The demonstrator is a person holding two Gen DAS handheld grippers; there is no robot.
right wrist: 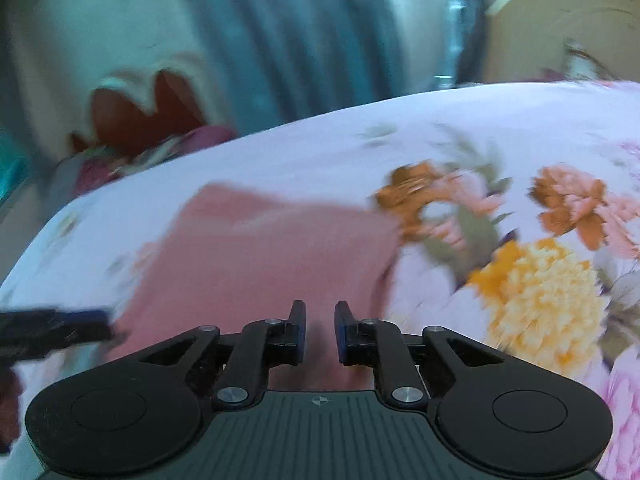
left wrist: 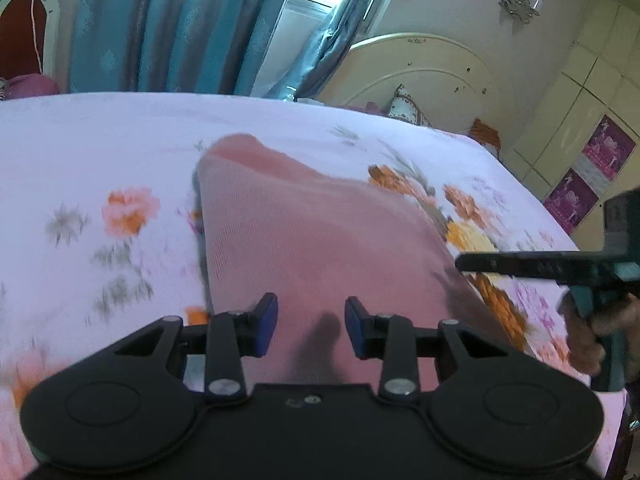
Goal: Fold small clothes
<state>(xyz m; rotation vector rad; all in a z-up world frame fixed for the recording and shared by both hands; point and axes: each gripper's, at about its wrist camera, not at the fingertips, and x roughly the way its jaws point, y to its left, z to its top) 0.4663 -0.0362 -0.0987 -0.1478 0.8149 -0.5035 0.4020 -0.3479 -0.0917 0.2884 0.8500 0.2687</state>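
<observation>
A small pink ribbed garment (left wrist: 304, 240) lies flat on the floral bedsheet (left wrist: 100, 152), its far end narrowing away from me. It also shows in the right wrist view (right wrist: 256, 256). My left gripper (left wrist: 311, 326) is open and empty, just above the garment's near part. My right gripper (right wrist: 320, 330) is open with a narrower gap, empty, over the garment's near right part. The right gripper also shows in the left wrist view (left wrist: 520, 262) at the garment's right edge. The left gripper's finger (right wrist: 60, 326) shows at the left of the right wrist view.
The bed's cream headboard (left wrist: 432, 68) and a pillow (left wrist: 408, 106) are at the far right. Blue curtains (left wrist: 172, 24) hang behind the bed. A red-backed chair (left wrist: 24, 28) stands at the far left. The bed edge runs down the right side.
</observation>
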